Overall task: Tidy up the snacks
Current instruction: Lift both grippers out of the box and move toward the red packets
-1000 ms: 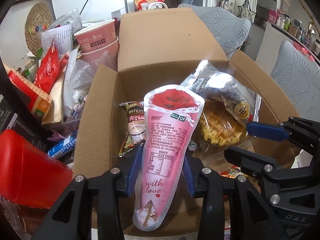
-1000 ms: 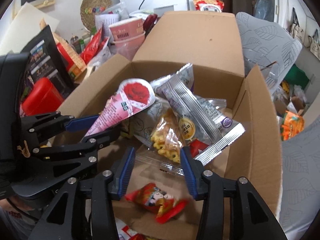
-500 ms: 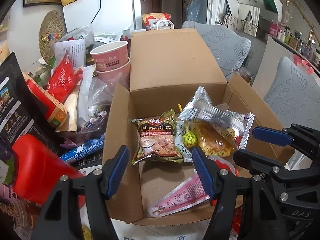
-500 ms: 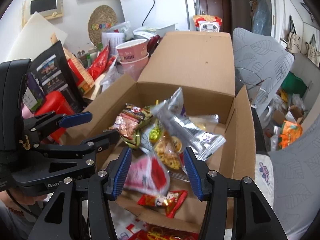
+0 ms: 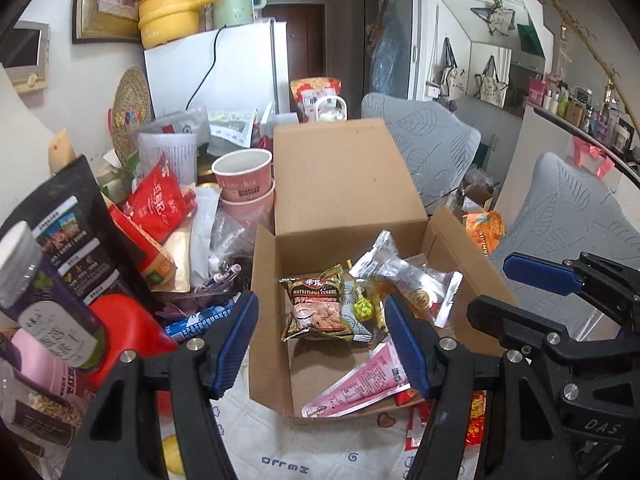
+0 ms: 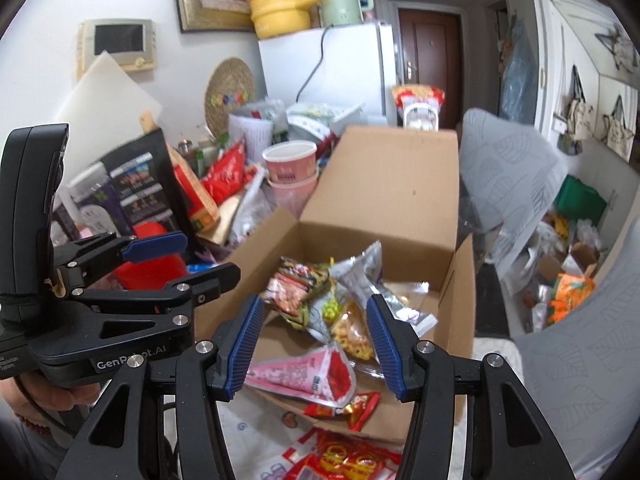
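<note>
An open cardboard box [image 5: 344, 184] stands on the table and also shows in the right wrist view [image 6: 384, 196]. Inside lie a pink cone-shaped rose packet [image 5: 360, 384] at the front, a green cereal packet [image 5: 316, 306] and a silver waffle packet [image 5: 404, 276]. The pink packet [image 6: 308, 372] also lies at the box front in the right wrist view. My left gripper [image 5: 322, 344] is open and empty, held above the box's near edge. My right gripper [image 6: 310, 344] is open and empty beside it, and appears in the left wrist view [image 5: 520, 292].
Left of the box are stacked pink paper cups [image 5: 244, 184], red snack bags [image 5: 158, 200], a black bag [image 5: 68, 232] and a red container [image 5: 124, 328]. Red packets [image 6: 344, 452] lie on the cloth in front. Grey cushioned chairs [image 5: 572, 216] stand to the right.
My left gripper opened and let go of the pink rose packet, which dropped into the box front. Both grippers pulled back and up from the box.
</note>
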A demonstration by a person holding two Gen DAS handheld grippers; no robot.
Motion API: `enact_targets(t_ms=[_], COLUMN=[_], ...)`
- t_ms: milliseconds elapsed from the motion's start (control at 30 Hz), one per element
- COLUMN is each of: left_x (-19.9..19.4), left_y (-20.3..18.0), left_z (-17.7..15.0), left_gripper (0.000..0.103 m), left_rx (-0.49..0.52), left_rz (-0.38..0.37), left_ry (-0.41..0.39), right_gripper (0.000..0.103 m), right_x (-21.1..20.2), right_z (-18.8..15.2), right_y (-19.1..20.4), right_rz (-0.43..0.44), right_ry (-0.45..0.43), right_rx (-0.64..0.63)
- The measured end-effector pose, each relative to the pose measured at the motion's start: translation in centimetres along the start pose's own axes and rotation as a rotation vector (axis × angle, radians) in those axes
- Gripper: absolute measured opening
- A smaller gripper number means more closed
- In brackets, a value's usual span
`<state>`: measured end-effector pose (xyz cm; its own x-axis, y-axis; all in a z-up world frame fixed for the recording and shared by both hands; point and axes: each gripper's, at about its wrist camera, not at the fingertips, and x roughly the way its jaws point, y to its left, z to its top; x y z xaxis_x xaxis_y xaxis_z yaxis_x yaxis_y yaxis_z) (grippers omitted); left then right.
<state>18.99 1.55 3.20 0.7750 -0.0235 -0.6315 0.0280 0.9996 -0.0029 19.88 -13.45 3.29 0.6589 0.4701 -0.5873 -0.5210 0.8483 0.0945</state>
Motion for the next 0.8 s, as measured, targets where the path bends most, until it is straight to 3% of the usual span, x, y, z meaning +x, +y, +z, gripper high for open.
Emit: enact_targets(t_ms=[433,800], left_x=[-8.6,-12.3], left_y=[-1.6,-3.2], left_z=[-2.0,-5.4], left_gripper=[0.065,0.065], left_rx=[0.032,0.062], left_rz=[-0.075,-0.121], left_ry=[-0.091,-0.090], right_gripper=[0.056,0.057], right_x=[-8.0,-12.3], right_z=[-1.7,-5.7], right_y=[2.3,3.8], right_rz=[-0.020,-0.034], right_ry=[-0.100,-0.120], right_rx=[-0.010,0.010])
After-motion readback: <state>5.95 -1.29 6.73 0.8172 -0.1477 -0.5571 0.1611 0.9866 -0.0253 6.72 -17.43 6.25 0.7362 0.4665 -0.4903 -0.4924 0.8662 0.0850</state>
